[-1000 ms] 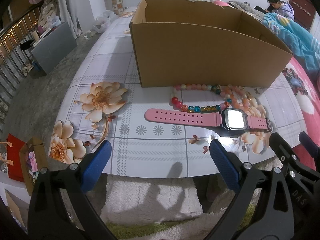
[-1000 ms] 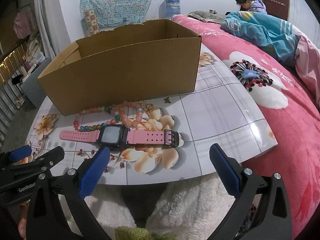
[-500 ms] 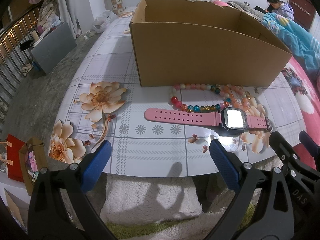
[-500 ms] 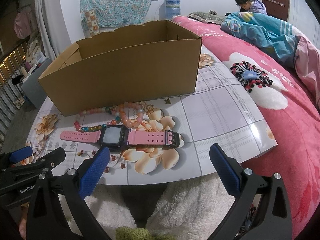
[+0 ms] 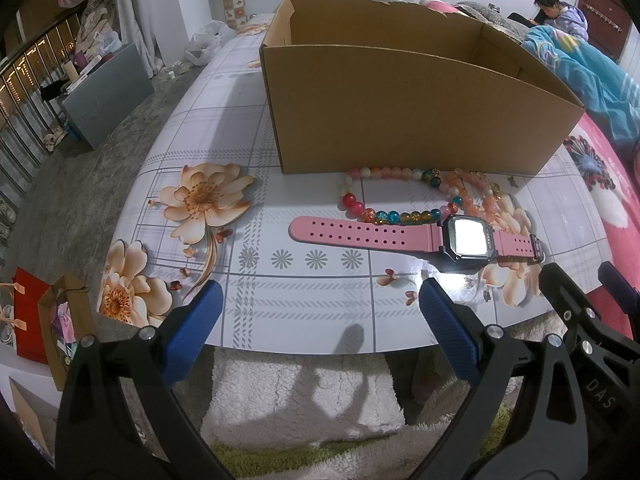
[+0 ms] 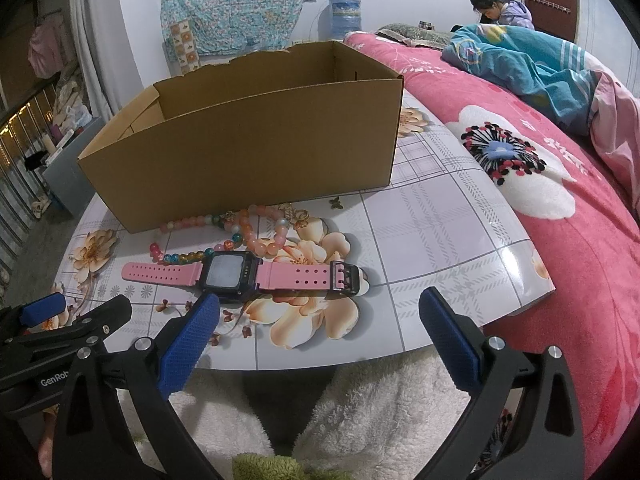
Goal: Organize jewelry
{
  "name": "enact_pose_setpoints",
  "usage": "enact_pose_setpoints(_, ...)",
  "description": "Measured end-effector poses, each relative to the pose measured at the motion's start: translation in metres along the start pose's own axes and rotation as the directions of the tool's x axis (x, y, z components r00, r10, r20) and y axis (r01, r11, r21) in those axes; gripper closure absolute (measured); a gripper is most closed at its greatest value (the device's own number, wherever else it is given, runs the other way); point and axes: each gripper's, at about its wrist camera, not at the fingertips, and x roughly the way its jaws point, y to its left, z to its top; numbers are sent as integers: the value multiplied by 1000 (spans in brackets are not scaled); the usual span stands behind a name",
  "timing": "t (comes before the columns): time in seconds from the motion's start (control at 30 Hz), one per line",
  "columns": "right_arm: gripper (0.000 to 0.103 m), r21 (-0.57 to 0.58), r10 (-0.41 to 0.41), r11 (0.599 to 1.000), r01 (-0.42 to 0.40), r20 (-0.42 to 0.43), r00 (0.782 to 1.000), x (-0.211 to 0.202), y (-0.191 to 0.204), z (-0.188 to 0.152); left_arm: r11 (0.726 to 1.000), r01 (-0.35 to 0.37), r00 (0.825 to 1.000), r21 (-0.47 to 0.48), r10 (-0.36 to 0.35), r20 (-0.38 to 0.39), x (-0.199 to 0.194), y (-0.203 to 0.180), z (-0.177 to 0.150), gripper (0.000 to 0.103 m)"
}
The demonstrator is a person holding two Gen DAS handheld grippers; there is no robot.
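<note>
Your left tool (image 5: 316, 320) hangs just off the near edge of the table (image 5: 224, 128), its two blue pads spread wide with nothing between them; the pink watch (image 5: 416, 236) lies ahead of it and a little to its right, with the watch face just beyond the right-hand pad. Your right tool (image 6: 316, 320) is likewise wide open and holds nothing, hovering at the same near edge; from its camera the watch (image 6: 244, 274) lies ahead and to the left, its dark case just past the left-hand pad and its buckle end reaching toward the middle of the gap. The two tools sit side by side, each showing at the edge of the other's view. The watch lies flat and stretched out straight across the floral table covering, with a pink perforated strap, a dark square case with a pale screen and a dark buckle at one end. Just behind it, touching or nearly touching the case, lies a bead bracelet (image 5: 404, 196) of pink, peach, red, blue and amber beads in a loose loop. Behind the beads stands an open cardboard box (image 5: 400, 104), its front wall close to them.
</note>
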Motion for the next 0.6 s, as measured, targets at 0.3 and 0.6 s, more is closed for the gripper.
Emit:
enact_pose_setpoints(0.3, 6, 0, 0, 1000, 0, 0, 1000, 0, 0, 0, 1000, 0, 1000, 0, 0, 0, 0, 0, 0, 8)
enact_pose_setpoints(0.6, 6, 0, 2, 1000, -2, 1, 1000, -1, 0, 0, 1000, 0, 1000, 0, 0, 1, 0, 0, 0, 8)
